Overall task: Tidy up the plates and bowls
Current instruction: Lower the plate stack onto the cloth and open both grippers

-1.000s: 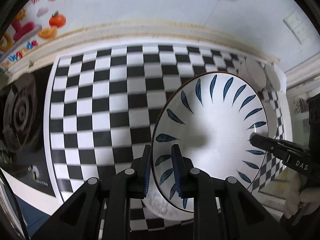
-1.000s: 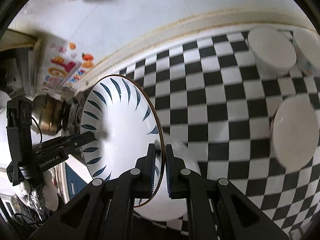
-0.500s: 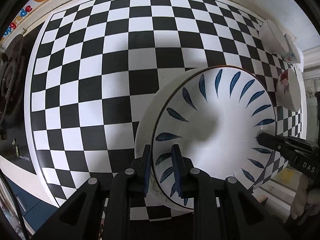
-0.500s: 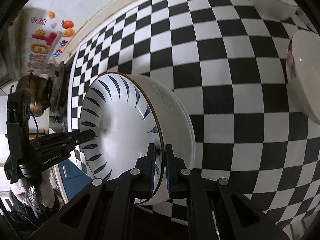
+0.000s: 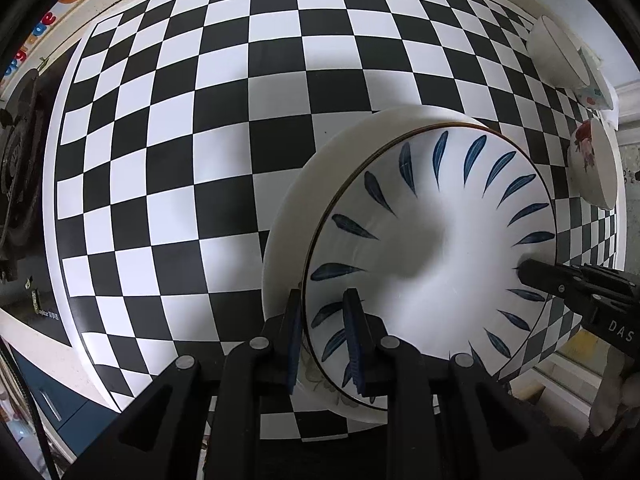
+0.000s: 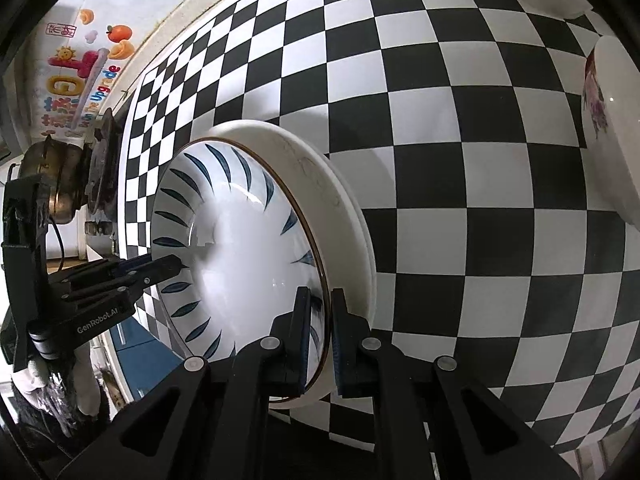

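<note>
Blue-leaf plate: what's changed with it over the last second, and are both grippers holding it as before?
The blue-leaf plate came down from mid-air toward the checkered table and now sits in, or just above, the plain white dish underneath it; contact isn't clear. Nothing was let go: the left gripper and the right gripper stay clamped on opposite rims. The bowls at the far edge appear unmoved.

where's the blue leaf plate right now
The blue leaf plate sits low and right of centre in the left wrist view, pinched at opposite rims by both grippers, directly over a plain white plate on the checkered table.
</note>
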The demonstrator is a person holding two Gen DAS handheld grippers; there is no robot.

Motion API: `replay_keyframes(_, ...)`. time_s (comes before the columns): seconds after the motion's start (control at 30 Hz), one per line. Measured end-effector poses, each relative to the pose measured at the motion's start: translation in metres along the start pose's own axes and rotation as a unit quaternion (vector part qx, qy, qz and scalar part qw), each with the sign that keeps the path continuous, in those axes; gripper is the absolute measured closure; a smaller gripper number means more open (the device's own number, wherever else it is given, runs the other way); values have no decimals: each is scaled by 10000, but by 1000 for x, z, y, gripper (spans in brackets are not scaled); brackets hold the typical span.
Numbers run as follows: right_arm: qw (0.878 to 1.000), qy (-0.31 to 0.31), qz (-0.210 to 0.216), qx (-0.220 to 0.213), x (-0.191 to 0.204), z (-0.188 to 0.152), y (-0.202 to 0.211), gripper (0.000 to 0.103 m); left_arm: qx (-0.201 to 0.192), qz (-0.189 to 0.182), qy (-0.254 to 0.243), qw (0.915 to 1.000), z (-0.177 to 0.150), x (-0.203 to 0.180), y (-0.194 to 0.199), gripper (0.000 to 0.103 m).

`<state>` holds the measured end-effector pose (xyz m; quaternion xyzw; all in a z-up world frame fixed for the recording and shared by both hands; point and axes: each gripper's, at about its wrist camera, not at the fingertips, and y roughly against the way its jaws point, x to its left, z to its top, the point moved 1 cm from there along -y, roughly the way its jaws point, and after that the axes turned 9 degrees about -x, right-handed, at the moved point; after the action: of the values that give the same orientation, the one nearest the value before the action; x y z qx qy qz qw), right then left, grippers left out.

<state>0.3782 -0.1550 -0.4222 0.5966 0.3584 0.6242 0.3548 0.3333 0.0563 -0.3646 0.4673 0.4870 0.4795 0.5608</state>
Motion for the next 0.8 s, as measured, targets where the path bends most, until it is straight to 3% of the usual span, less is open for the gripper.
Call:
replay_keyframes(0.6, 9997, -18, -262, 14, 4, 3, -2, 89, 145, 76, 86, 9998, 6, -3, -6, 85)
replay_keyframes(0.8, 9995, -28, -287, 111, 7, 5, -4, 82, 171, 36, 156, 9997, 9, 2, -6, 83)
